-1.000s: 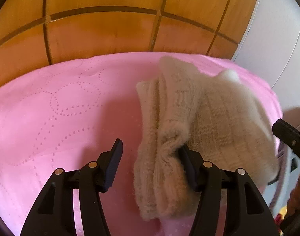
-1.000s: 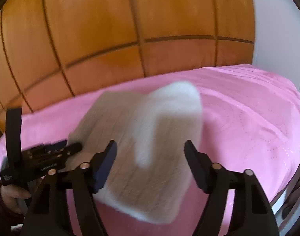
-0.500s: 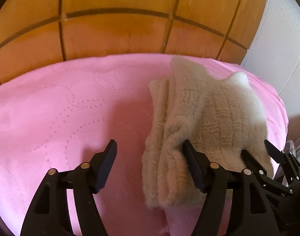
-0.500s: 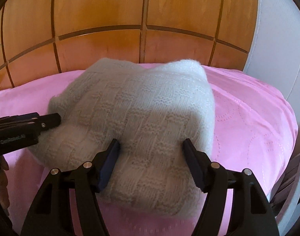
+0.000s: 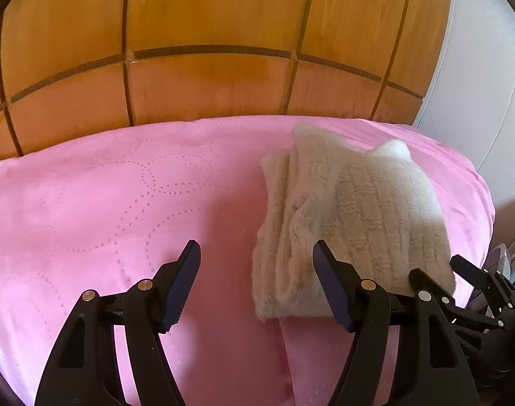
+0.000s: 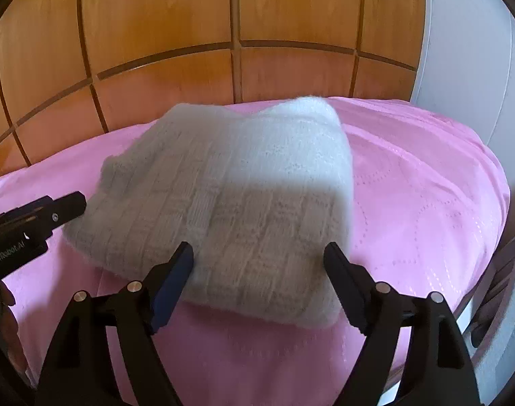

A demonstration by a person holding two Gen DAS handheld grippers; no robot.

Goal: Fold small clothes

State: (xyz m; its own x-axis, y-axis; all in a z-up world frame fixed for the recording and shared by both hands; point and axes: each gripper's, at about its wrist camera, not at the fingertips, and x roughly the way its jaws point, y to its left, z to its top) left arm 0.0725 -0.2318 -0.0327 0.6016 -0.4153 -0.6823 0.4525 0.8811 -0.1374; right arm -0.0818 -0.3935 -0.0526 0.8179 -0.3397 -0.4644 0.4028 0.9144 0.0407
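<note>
A pink quilted bedcover (image 5: 105, 209) fills the foreground under a wood-panelled headboard (image 5: 206, 77), with a white wall (image 6: 467, 50) at 2 o'clock. The folded cream knit garment (image 6: 230, 196) lies on the cover. The left gripper (image 5: 257, 280) is angled down at the garment's 9 o'clock edge, jaws spread and empty; the right gripper (image 6: 259, 280) tilts down with jaws opening, the garment's near edge between them, unpinched.
</note>
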